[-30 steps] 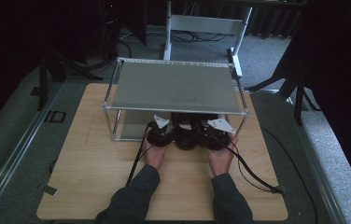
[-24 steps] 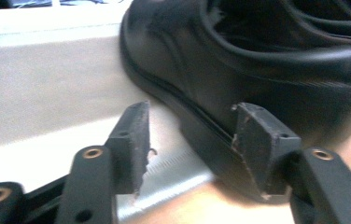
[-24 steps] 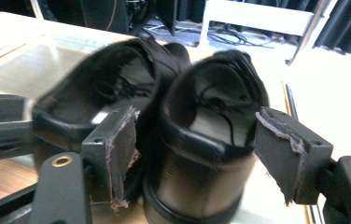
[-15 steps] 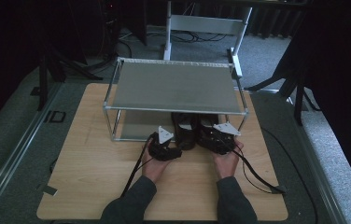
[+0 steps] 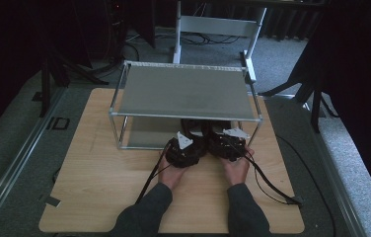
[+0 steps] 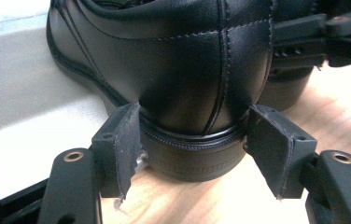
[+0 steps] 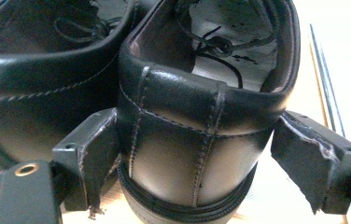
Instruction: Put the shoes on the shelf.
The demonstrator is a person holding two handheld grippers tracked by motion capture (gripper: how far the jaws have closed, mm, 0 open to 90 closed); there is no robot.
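Note:
Two black leather shoes stand side by side, toes in under a metal shelf rack (image 5: 183, 91). The left shoe (image 6: 178, 60) (image 5: 192, 129) has its heel on the wood. My left gripper (image 6: 194, 135) (image 5: 188, 143) straddles that heel, and its jaws have just been closing a little without clamping it. The right shoe (image 7: 201, 102) (image 5: 216, 133) sits between the jaws of my right gripper (image 7: 201, 154) (image 5: 227, 140). Those jaws have just been opening: one pad (image 7: 94, 154) rests against the heel and the other pad (image 7: 313, 163) stands clear of it.
The rack's thin front posts and lower plate (image 5: 141, 138) lie just ahead of both grippers. It stands on a wooden table (image 5: 99, 173). Cables (image 5: 267, 180) trail back over the wood beside the person's hands. Dark stands and a white frame sit beyond the table.
Both pairs of jaws have widened off the shoe heels. The left hand has shifted slightly back and to the right. The shoes stay under the rack's front edge.

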